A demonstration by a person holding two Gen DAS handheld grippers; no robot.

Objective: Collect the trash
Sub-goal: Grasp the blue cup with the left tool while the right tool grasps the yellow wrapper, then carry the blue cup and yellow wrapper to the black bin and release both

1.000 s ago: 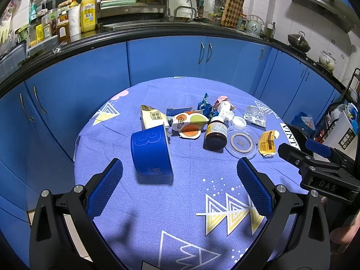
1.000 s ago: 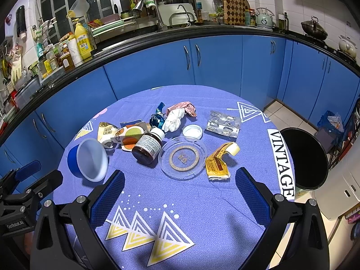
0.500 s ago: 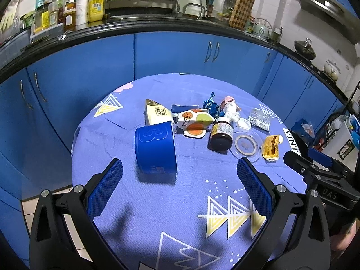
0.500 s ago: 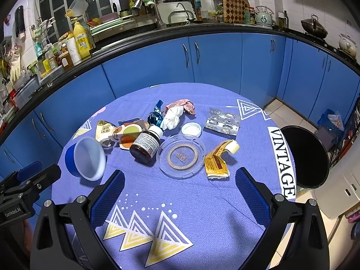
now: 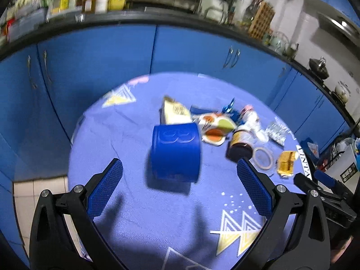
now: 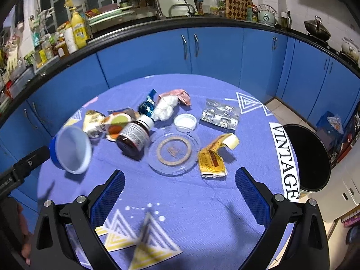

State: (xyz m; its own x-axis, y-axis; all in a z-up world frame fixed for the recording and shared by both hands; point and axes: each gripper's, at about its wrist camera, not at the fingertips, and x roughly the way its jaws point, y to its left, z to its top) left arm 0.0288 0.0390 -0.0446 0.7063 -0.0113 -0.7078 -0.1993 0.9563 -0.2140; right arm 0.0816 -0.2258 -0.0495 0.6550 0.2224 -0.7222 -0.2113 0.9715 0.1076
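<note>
Trash sits clustered mid-table: blue cup [image 5: 175,151] on its side at twelve o'clock of my left gripper [image 5: 178,185], brown bottle [image 6: 135,136] and yellow wrapper [image 6: 212,156] ahead of my right gripper [image 6: 178,187]; both grippers gape wide, holding nothing; black bin [image 6: 307,157] waits at three o'clock; I judge the tipped cup may roll if a finger nudges it.

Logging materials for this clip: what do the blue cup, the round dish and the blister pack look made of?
Blue cup: matte plastic, moulded blue outside, pale inside. Round dish: clear glass or plastic; cloth shows through. Blister pack: shiny silver foil, crinkled, with bubbles.
</note>
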